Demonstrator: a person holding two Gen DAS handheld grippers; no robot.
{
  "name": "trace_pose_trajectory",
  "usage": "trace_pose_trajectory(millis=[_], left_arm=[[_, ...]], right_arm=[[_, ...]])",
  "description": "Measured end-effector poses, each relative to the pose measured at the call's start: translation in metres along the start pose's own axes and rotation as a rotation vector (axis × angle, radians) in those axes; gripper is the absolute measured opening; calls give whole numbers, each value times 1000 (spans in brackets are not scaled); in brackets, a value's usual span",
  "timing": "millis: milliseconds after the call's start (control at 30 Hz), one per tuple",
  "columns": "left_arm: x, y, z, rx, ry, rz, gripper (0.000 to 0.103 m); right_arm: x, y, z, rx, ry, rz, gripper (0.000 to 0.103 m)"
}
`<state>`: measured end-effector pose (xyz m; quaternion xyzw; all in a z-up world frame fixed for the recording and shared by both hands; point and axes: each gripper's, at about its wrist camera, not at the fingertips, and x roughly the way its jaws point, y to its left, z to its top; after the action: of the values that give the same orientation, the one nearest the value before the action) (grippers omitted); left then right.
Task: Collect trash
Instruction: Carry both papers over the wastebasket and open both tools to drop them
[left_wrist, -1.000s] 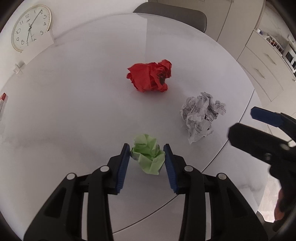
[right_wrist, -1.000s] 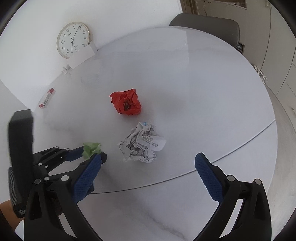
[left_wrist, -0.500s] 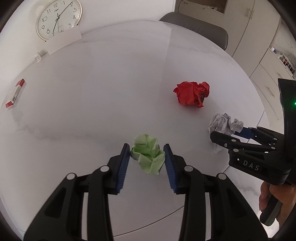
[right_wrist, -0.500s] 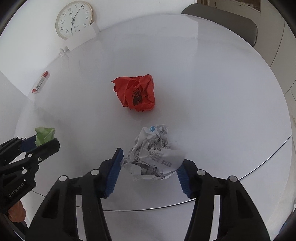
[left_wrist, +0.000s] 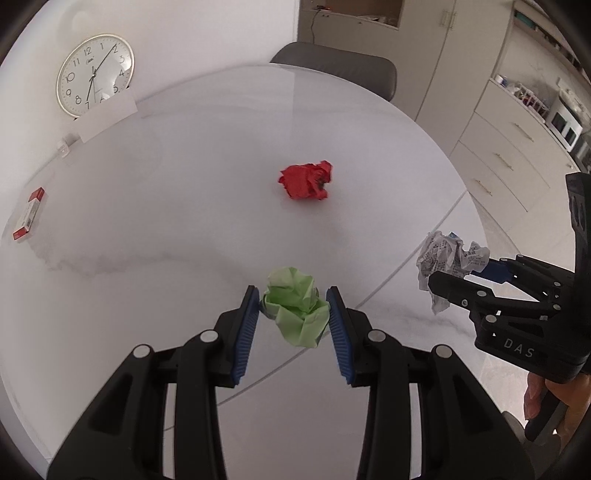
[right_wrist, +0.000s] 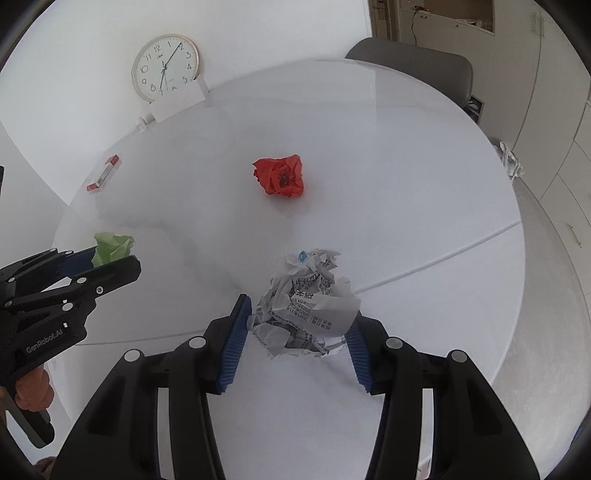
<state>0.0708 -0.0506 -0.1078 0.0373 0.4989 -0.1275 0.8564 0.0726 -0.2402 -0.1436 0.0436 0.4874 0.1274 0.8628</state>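
My left gripper (left_wrist: 293, 301) is shut on a crumpled green paper ball (left_wrist: 295, 304) and holds it above the round white table (left_wrist: 184, 184). My right gripper (right_wrist: 297, 319) is shut on a crumpled printed white paper ball (right_wrist: 308, 304), also lifted off the table. The right gripper and its white ball (left_wrist: 448, 258) show at the right of the left wrist view; the left gripper with the green ball (right_wrist: 110, 247) shows at the left of the right wrist view. A crumpled red paper ball (left_wrist: 306, 181) lies on the table's middle, beyond both grippers; it also shows in the right wrist view (right_wrist: 282, 179).
A red and white small box (left_wrist: 29, 214) lies near the table's left edge. A wall clock (left_wrist: 94, 74) and a white card (left_wrist: 107, 120) stand at the far left rim. A grey chair (left_wrist: 340, 74) stands behind the table; cabinets (left_wrist: 517, 140) line the right.
My right gripper closed on the white printed paper ball and lifted it off the table. My left gripper, still holding the green ball, rose and drew back.
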Motion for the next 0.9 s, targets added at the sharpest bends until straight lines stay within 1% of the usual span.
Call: trace_pose_trajectory(millis=[133, 233, 333, 433, 567, 600, 700, 733, 767, 800, 833, 900], left_arm=[[-23, -34, -26, 76, 10, -52, 37], [-37, -64, -46, 148, 16, -98, 37], [-46, -93, -64, 214, 26, -145, 37], [-51, -116, -77, 259, 33, -179, 37], [-59, -145, -90, 319, 37, -209, 37], [-60, -151, -93, 333, 35, -213, 37], [-62, -168, -101, 364, 45, -220, 37], [-62, -173, -103, 369, 49, -222, 37], [-61, -178, -106, 374, 57, -223, 37], [-61, -183, -108, 376, 64, -226, 37], [-60, -187, -110, 378, 72, -230, 37], [-56, -196, -115, 386, 89, -231, 37]], right_arm=[[-47, -11, -45, 52, -28, -35, 51], [-80, -21, -87, 100, -35, -74, 51], [-98, -32, -124, 154, -27, -111, 52], [-105, -47, -160, 214, -6, -126, 52], [-95, -67, -205, 258, 35, -139, 52], [-88, -72, -213, 267, 48, -133, 52], [-58, -82, -233, 283, 87, -129, 57], [-44, -86, -240, 283, 107, -126, 66], [-34, -88, -245, 283, 119, -126, 72], [-21, -91, -250, 283, 138, -131, 80], [-12, -94, -253, 284, 156, -139, 84], [2, -102, -261, 306, 220, -148, 84]])
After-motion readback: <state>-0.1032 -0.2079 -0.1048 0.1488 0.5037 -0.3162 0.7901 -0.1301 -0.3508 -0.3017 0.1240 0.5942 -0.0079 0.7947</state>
